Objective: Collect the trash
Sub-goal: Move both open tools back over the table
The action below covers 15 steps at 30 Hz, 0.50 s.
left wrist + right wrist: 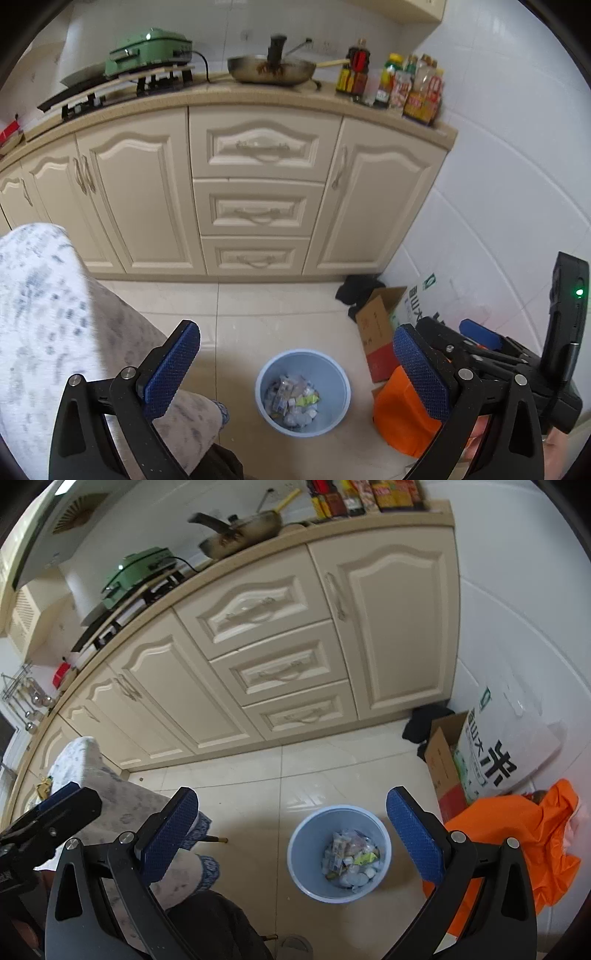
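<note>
Left wrist view showed the left claw released, its blue pads wide apart and empty, above the blue trash bin standing on the floor. Right claw was likewise released and empty over the bin, which held the collected trash.

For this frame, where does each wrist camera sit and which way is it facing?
Left wrist: on the left gripper, angled down at the blue bin; its open fingers, a patterned sleeve and the right gripper show.
Right wrist: on the right gripper, same downward aim; open fingers, left gripper at left.
Shared: bin, cabinets, orange bag.
</note>
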Each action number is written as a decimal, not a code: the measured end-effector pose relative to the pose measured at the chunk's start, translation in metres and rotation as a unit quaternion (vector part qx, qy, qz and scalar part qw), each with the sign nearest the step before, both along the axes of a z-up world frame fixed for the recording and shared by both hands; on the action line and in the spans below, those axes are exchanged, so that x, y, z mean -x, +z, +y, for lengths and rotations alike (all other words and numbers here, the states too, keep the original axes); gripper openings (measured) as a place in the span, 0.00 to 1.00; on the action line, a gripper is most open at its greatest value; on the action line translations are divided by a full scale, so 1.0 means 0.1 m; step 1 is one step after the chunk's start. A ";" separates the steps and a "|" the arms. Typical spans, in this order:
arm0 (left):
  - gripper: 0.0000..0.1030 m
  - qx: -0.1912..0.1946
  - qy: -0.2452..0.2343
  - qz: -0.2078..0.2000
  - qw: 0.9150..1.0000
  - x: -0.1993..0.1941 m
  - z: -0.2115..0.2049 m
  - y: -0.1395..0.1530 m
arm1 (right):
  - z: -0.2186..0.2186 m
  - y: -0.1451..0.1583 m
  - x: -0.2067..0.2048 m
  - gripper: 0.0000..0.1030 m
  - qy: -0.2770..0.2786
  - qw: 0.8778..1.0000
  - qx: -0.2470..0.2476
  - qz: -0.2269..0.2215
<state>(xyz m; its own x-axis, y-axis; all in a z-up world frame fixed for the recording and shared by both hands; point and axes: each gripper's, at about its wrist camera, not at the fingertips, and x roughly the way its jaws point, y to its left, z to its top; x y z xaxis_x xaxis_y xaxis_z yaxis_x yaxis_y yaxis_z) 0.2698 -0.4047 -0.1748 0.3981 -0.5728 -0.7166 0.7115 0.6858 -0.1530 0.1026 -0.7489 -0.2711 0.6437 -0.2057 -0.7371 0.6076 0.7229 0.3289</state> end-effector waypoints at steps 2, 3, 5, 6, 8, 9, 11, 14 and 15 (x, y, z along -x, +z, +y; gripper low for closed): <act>0.99 0.010 0.001 -0.009 1.000 0.06 0.25 0.11 | 0.07 0.09 -0.04 1.00 0.008 1.000 0.006 -0.006; 0.99 0.015 0.005 -0.016 1.000 0.09 0.39 0.18 | 0.10 0.13 -0.06 1.00 0.011 1.000 0.008 -0.007; 0.99 0.026 0.010 -0.024 0.999 0.14 0.61 0.29 | 0.20 0.24 -0.12 1.00 0.022 1.000 0.016 -0.013; 0.99 0.033 0.014 -0.028 0.999 0.17 0.77 0.36 | 0.26 0.30 -0.16 1.00 0.028 0.999 0.021 -0.018; 0.99 0.042 0.023 -0.038 0.998 0.20 1.03 0.46 | 0.40 0.42 -0.24 1.00 0.044 0.998 0.029 -0.028; 0.99 0.046 0.031 -0.047 0.997 0.23 1.21 0.53 | 0.48 0.48 -0.29 1.00 0.052 0.998 0.034 -0.031; 0.99 0.052 0.048 -0.058 0.996 0.27 1.49 0.62 | 0.66 0.59 -0.41 1.00 0.071 0.996 0.042 -0.038; 0.99 0.060 0.070 -0.073 0.993 0.34 1.92 0.73 | 0.98 0.77 -0.63 1.00 0.105 0.992 0.055 -0.051; 0.99 0.062 0.080 -0.081 0.992 0.36 2.08 0.76 | 1.07 0.81 -0.69 1.00 0.115 0.990 0.059 -0.054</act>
